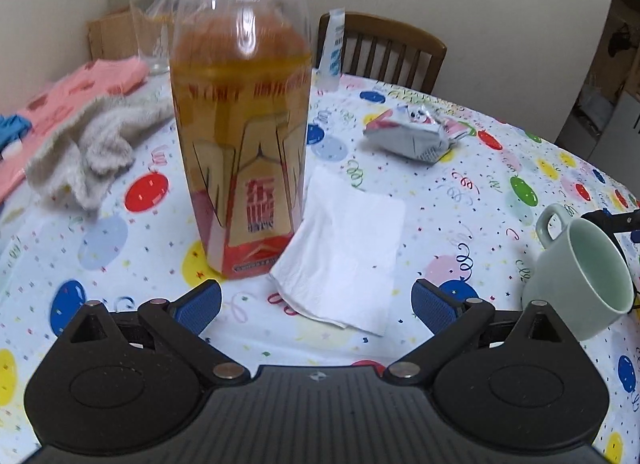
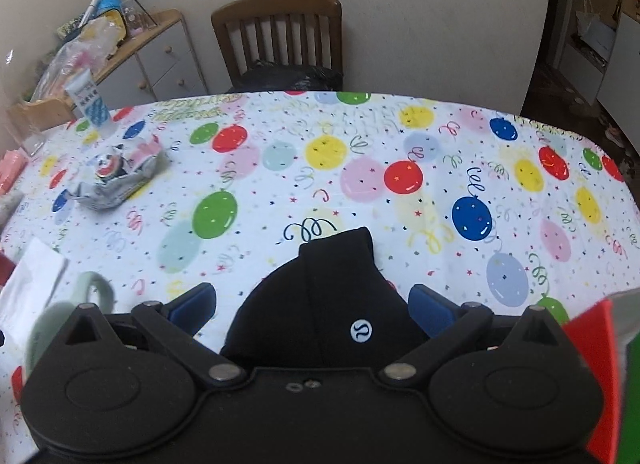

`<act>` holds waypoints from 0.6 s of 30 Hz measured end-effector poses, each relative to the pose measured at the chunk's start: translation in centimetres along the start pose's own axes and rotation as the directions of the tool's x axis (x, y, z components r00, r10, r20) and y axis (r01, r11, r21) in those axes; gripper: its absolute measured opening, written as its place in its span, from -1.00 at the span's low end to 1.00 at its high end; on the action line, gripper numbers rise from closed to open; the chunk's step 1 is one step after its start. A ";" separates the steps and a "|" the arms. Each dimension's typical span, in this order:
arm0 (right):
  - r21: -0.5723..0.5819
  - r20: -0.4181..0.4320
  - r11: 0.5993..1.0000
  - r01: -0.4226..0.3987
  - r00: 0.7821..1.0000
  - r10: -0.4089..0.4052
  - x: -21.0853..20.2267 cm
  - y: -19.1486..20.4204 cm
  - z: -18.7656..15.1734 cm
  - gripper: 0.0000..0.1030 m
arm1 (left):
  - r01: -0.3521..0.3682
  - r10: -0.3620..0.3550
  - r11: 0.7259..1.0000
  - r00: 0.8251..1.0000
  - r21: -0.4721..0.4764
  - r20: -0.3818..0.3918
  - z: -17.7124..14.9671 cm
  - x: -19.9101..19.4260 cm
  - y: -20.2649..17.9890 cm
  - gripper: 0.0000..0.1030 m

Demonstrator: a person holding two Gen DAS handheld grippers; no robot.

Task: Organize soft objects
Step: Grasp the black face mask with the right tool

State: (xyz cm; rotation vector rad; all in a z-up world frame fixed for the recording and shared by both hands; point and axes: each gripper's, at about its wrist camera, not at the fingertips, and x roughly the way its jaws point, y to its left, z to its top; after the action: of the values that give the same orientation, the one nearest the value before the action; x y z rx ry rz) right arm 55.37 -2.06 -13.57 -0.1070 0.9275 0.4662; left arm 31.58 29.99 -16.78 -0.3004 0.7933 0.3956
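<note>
We see the left hand-held gripper with jaws spread wide, holding nothing, low over the surface with its balloon-print cloth. A white napkin lies flat between the pads, touching the base of a tall drink bottle. A cream towel overlaps a pink cloth at left. A green mug sits tilted at right.

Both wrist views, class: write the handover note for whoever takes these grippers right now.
Left gripper: jaws open, empty, facing the white napkin beside the tea bottle.
Right gripper: jaws open around a black garment, not clamped.
Cream towel and pink cloth lie heaped far left; a crumpled wrapper sits mid-table.
Done: nothing visibly sorted.
Left: gather the soft items.
</note>
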 end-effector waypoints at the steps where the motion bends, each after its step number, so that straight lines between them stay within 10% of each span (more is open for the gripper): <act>1: 0.001 -0.007 1.000 0.006 1.000 -0.006 0.4 -0.1 0.0 0.99 | -0.001 0.001 1.000 1.000 -0.005 -0.004 0.0 0.2 0.0 0.97; 8: 0.013 -0.032 1.000 0.021 0.999 -0.021 2.8 -0.7 0.3 0.99 | -0.008 0.007 0.999 1.000 -0.035 -0.008 0.1 1.5 -0.6 0.92; 18: 0.001 -0.060 1.000 0.031 0.998 -0.031 4.3 -0.4 0.0 0.95 | -0.031 0.031 0.998 0.999 -0.049 -0.009 0.4 2.7 -1.1 0.30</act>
State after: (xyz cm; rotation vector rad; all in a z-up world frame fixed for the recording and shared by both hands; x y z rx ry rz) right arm 57.74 -0.97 -17.01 -0.1343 0.9834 0.4352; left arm 34.08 29.77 -18.40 -0.3364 0.7977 0.4441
